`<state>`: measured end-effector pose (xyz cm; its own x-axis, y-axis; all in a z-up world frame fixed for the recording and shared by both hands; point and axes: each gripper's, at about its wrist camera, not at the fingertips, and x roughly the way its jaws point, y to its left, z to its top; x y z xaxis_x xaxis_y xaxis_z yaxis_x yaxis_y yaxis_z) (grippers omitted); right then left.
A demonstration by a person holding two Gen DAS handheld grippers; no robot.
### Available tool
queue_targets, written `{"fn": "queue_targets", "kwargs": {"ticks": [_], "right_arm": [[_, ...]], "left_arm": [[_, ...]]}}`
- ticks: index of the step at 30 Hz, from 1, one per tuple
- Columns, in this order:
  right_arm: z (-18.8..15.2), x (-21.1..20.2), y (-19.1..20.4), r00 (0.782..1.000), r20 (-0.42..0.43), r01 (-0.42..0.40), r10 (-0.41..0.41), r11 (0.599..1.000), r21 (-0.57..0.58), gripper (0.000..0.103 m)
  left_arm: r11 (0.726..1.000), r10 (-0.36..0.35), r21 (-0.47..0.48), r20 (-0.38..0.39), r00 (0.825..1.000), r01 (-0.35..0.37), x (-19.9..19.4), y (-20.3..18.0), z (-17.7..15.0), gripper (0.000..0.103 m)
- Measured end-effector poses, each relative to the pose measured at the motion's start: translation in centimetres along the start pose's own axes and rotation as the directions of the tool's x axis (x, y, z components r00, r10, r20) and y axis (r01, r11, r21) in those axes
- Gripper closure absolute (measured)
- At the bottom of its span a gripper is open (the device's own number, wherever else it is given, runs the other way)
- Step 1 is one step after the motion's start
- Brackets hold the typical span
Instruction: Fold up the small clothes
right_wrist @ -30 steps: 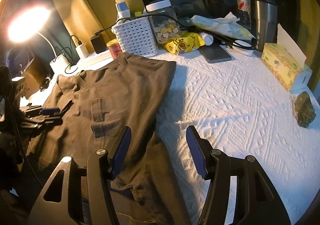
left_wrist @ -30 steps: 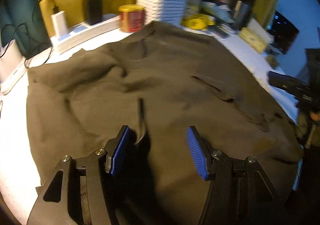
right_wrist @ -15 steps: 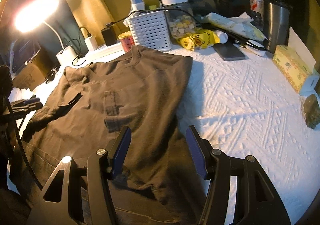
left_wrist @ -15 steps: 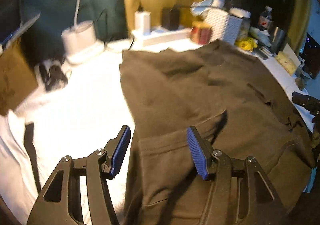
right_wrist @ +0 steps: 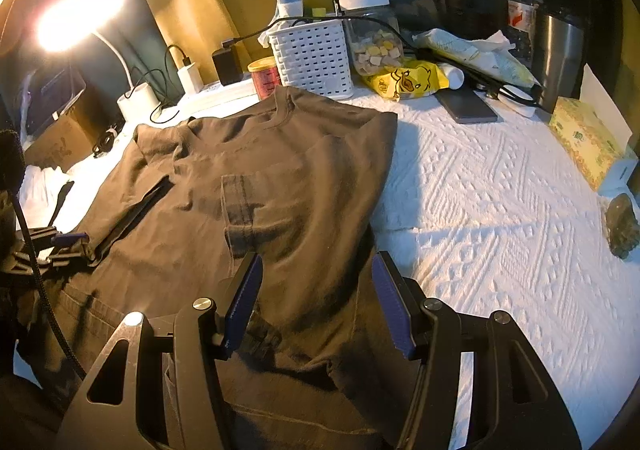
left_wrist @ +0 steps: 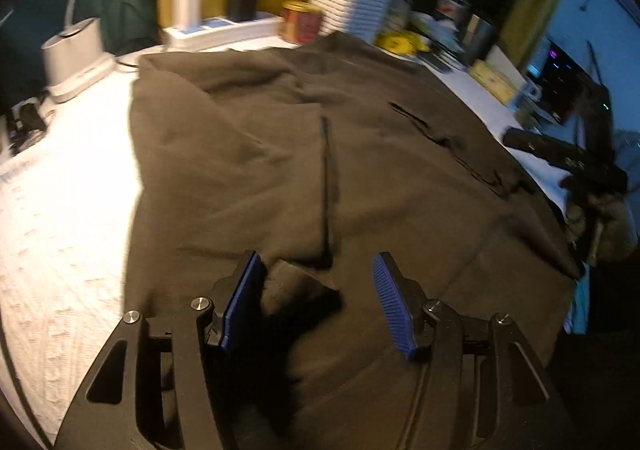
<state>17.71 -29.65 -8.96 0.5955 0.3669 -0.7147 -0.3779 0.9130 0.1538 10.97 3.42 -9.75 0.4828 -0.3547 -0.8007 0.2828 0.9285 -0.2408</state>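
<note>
A dark brown T-shirt [right_wrist: 280,170] with a chest pocket lies spread on the white textured cover, collar toward the back; it also fills the left wrist view [left_wrist: 320,170]. Its sides are folded in over the body. My left gripper [left_wrist: 318,298] is open, low over a folded sleeve edge near the shirt's left side; it shows at the left in the right wrist view [right_wrist: 60,246]. My right gripper [right_wrist: 316,302] is open over the shirt's lower right part, holding nothing; it appears at the right in the left wrist view [left_wrist: 568,158].
At the back stand a white basket [right_wrist: 316,58], a red tin [right_wrist: 266,76], a jar of snacks [right_wrist: 372,38], a power strip with chargers [left_wrist: 220,30], a lamp base [left_wrist: 76,54], a steel tumbler [right_wrist: 560,50], a water bottle [right_wrist: 522,14], a phone [right_wrist: 466,106] and a tissue box [right_wrist: 588,138].
The left gripper swung back over the shirt from the left side and dropped low at a folded edge. The right gripper moved forward over the shirt's lower right. Both stayed open.
</note>
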Motion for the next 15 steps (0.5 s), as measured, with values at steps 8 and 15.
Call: {"fn": "queue_targets", "kwargs": {"ticks": [8, 15], "right_arm": [[-1.2, 0.0, 0.8, 0.999, -0.038, -0.019, 0.018, 0.999, -0.029, 0.043], [-2.3, -0.1, 1.5, 0.998, -0.059, -0.013, 0.01, 0.999, -0.039, 0.043]], "left_arm": [[0.994, 0.108, 0.035, 0.005, 0.994, -0.108, 0.7, -0.6, 0.5, 0.045], [0.982, 0.15, 0.112, 0.013, 0.989, -0.15, 0.8, -2.4, -0.3, 0.045]]}}
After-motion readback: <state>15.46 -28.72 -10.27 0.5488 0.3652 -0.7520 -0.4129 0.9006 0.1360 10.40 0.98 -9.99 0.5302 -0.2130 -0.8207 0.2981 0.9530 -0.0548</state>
